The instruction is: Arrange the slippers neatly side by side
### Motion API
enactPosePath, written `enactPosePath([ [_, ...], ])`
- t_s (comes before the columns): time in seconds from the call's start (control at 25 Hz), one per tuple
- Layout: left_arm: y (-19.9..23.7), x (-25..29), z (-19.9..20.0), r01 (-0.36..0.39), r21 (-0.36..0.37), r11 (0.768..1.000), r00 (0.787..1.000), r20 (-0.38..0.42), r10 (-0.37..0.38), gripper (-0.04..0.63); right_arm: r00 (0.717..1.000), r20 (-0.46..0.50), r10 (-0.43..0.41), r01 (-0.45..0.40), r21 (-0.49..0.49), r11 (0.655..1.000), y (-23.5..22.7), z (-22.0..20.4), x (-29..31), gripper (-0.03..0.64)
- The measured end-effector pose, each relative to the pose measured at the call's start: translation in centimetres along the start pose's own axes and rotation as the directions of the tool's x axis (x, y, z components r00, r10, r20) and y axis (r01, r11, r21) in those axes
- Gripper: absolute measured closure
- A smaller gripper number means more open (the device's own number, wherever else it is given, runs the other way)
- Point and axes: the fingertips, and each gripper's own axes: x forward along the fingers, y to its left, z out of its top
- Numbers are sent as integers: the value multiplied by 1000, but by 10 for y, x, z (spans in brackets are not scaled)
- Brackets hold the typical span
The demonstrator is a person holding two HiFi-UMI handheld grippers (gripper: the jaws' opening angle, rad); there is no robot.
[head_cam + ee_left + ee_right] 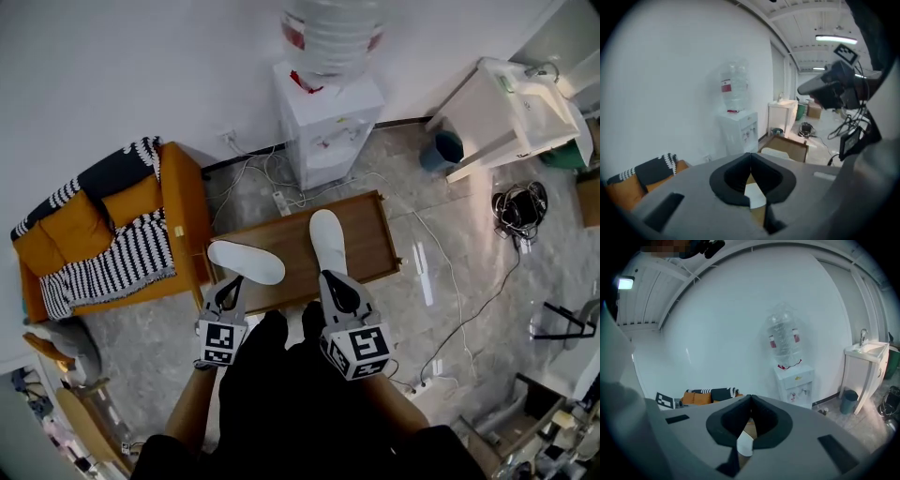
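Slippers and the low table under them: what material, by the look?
The left slipper and right slipper are probably soft fabric or foam: plain white, matte, no glare. Any weave is too small to tell. The low table looks like wood or wood-look board: mid-brown, satin, with a raised rim. Its grain cannot be made out.

A low wooden desk stands on the grey tiled floor. Behind it, against the white wall, is a white water dispenser with a clear bottle on top. A power strip with white cords lies on the floor between the two. To the left sits an orange sofa draped with a black-and-white striped blanket. To the right are a white sink cabinet, a blue-grey bin just beside it, and a coil of black cable.
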Motion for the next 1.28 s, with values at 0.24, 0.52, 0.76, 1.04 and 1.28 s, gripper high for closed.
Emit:
enactPosePath([
  [0.24,-10,37,-83,191,102,976,960,-227,-164,577,999,21,-43,43,31,999,9,3,-3,604],
  [0.52,-5,61,-135,314,222,923,885,-419,-201,572,998,16,-54,53,46,998,18,-1,0,604],
  [0.76,-6,77,-167,401,226,888,813,-534,-232,501,999,-1,-47,47,55,997,18,-7,5,604],
  [1.04,-3,97,-183,470,405,785,769,-624,-138,471,998,-26,-52,53,62,997,11,-10,10,604],
  [1.28,3,112,-216,554,454,698,709,-697,-109,456,998,-41,-54,57,70,996,7,-13,16,604],
])
